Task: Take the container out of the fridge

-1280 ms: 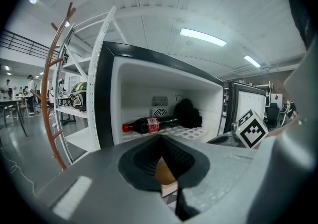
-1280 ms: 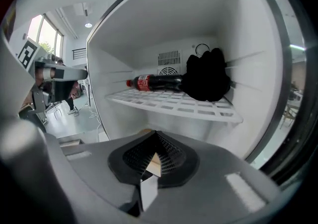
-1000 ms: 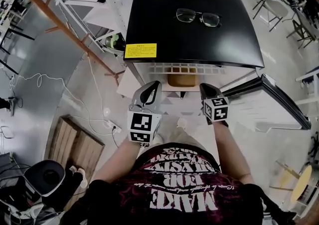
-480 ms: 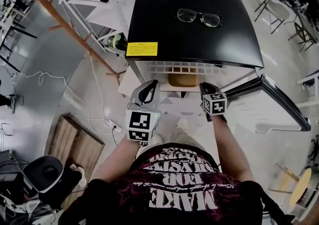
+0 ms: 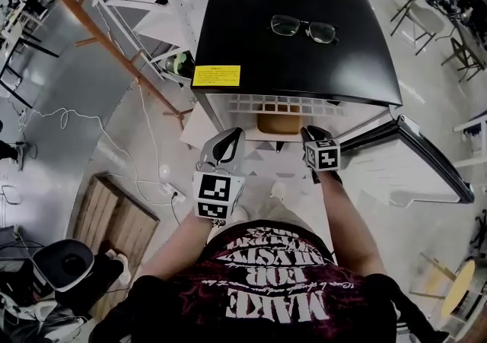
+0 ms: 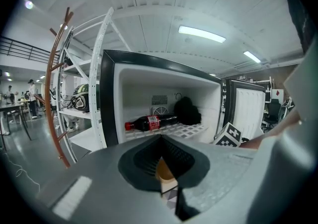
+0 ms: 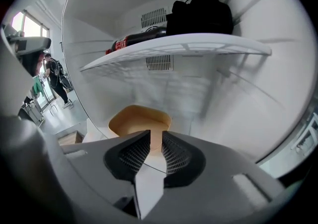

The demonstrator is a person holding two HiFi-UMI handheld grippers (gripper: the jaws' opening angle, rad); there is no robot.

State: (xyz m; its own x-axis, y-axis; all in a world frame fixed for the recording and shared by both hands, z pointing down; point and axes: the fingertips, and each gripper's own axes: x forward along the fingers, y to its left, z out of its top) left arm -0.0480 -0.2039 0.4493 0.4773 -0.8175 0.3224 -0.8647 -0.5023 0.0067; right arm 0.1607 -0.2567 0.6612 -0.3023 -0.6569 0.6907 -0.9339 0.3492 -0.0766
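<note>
The tan container (image 5: 278, 122) sits on the floor of the open fridge (image 5: 297, 37), under the white wire shelf (image 7: 174, 46). In the right gripper view the container (image 7: 141, 121) lies just beyond my right gripper (image 7: 155, 136). Its jaws have just been opening and stand apart; tan shows through the gap, and the pads press on nothing. In the head view the right gripper (image 5: 313, 136) is at the fridge mouth, right of the container. My left gripper (image 5: 228, 144) hangs outside, to the left and lower. Its tips (image 6: 160, 138) meet with nothing held.
A cola bottle (image 7: 134, 39) and a black bag (image 7: 201, 12) lie on the upper shelf. Glasses (image 5: 302, 26) rest on the fridge's black top. The fridge door (image 5: 415, 159) stands open at the right. A metal rack (image 6: 84, 104) stands left of the fridge.
My right gripper has moved forward and down towards the fridge opening, closer to the container. The left gripper has stayed where it was.
</note>
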